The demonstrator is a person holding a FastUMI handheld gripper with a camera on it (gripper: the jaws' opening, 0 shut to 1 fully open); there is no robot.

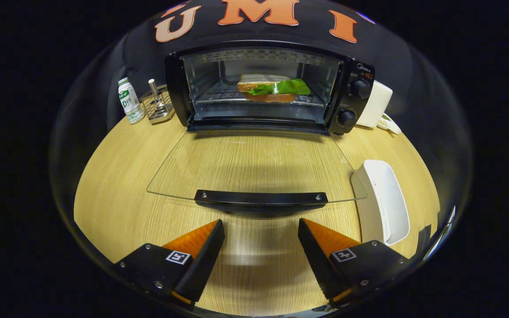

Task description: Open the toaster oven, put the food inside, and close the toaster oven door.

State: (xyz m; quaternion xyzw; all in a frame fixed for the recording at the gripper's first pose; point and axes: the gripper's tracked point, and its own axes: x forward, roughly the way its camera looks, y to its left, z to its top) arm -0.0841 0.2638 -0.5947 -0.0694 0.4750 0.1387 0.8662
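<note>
the toaster oven (267, 86) was found at the back of the worktop (117, 176), its glass door (254, 165) folded fully down and lying flat toward the gripper (261, 232). the food, a sandwich (272, 88) with a green leaf showing at its side, was seen already resting on the rack inside the cavity. only the closing of the door was judged to remain.

the gripper's fingers were spread wide apart and nothing was held between them; they were poised just short of the door handle (261, 198), which lay ahead of the gap.

several risks were judged from this position. the handle is a low bar at the free edge of the door, and if it were caught too shallowly it could slip off as the door was swung up. a white tray (385, 198) stood just beside the door's right corner, apparently touching or overlapping it, and it could be nudged or dragged when the door was lifted. if the door were pushed hard at the end of its swing, the oven could be shoved back toward the bottle (130, 100) and wire rack (157, 106) standing to its left.
</note>
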